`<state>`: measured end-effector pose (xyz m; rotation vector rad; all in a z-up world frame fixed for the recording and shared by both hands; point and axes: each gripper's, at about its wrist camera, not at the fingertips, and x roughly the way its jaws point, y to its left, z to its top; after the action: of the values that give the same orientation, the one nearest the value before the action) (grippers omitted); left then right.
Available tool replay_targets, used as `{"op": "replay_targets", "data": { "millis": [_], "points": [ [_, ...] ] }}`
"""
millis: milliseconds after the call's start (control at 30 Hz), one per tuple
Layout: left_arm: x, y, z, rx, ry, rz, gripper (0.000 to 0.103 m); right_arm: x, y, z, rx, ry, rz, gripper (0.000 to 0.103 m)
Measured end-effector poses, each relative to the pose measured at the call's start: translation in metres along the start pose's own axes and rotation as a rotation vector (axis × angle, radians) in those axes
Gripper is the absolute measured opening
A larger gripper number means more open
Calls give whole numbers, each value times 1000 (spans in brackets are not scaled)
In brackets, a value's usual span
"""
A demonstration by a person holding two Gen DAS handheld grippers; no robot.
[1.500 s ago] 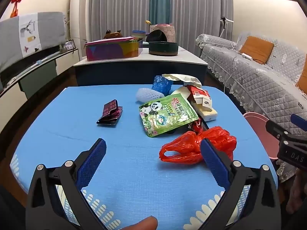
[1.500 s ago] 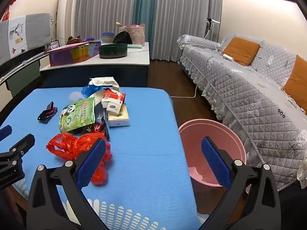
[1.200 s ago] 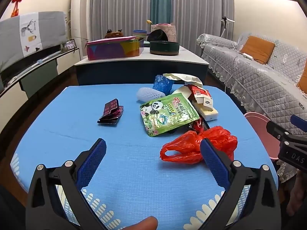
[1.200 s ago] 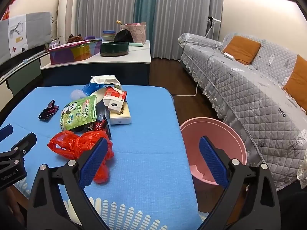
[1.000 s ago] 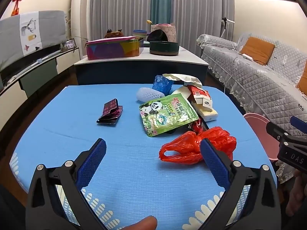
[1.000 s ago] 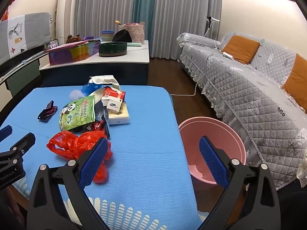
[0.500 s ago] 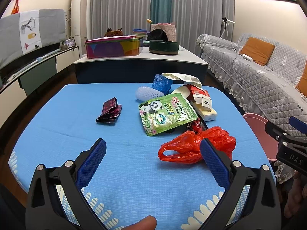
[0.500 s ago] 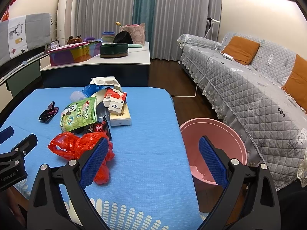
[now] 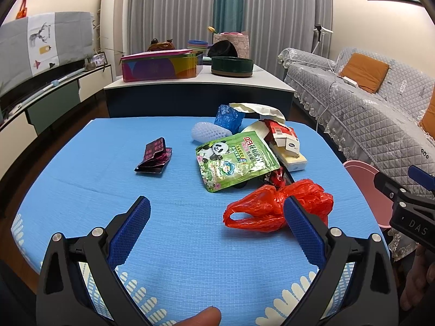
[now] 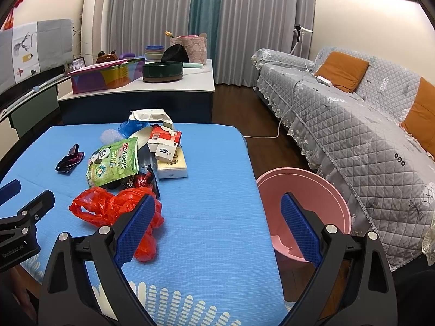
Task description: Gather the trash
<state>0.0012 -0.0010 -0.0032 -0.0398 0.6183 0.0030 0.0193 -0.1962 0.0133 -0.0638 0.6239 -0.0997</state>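
Trash lies on a blue table (image 9: pixel 81 179): a crumpled red plastic bag (image 9: pixel 272 206) (image 10: pixel 108 209), a green panda pouch (image 9: pixel 233 160) (image 10: pixel 114 163), a red and white carton (image 9: pixel 282 135) (image 10: pixel 163 141), a cream box (image 10: pixel 172 165), a blue wrapper (image 9: pixel 227 116), a white foam net (image 9: pixel 206 133) and a dark wrapper (image 9: pixel 155 154) (image 10: pixel 69 159). My left gripper (image 9: pixel 217 222) is open over the table's near side, the red bag just ahead of its right finger. My right gripper (image 10: pixel 217 220) is open near the table's right edge, with the pink bin (image 10: pixel 320 190) behind its right finger.
The pink bin (image 9: pixel 367 174) stands on the floor between the table and a grey quilted sofa (image 10: pixel 353 114). Behind the table is a white counter (image 9: pixel 195 81) with a colourful box (image 9: pixel 160 65) and a dark bowl (image 9: pixel 232 66). A TV cabinet runs along the left.
Both grippers have stayed open and drifted only slightly. Nothing on the table has moved.
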Motion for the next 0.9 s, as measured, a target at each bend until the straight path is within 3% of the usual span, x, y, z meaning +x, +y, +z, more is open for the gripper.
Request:
{"op": "replay_targets", "data": {
  "millis": [900],
  "points": [
    [0, -1, -1, -6, 2, -1, 95, -2, 5, 2, 3, -15, 18, 90]
  ]
}}
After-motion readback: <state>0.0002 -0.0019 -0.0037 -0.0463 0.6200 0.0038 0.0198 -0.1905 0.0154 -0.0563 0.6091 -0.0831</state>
